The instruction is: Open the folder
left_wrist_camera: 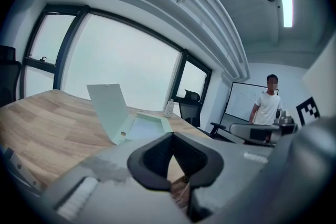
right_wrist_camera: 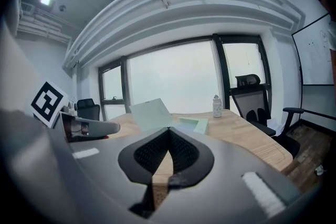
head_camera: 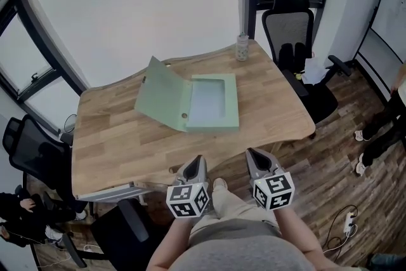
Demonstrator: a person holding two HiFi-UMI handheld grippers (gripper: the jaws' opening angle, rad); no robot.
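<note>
Head view looks down on the pale green cardboard folder [head_camera: 190, 101], which lies open in the middle of the light wooden table [head_camera: 120, 136], toward its far side. Its right half rests flat, framing a paler blue-white rectangle, perhaps a sheet of paper, though the view is too coarse to be sure. Its left cover stands tilted up, leaning away to the left, and a small round hole shows in the spine at the near end. The raised cover hides the strip of table behind it, and only one face of it can be seen.

Near the far edge, to the right of the folder, stands a small clear plastic bottle [head_camera: 242, 47]; its label cannot be read.

Both tools hang well apart from the folder, off the near edge of the table above the person's lap. The left gripper [head_camera: 197, 160] is clenched on nothing, pads together. The right gripper [head_camera: 250, 153] is likewise clenched and empty.
</note>
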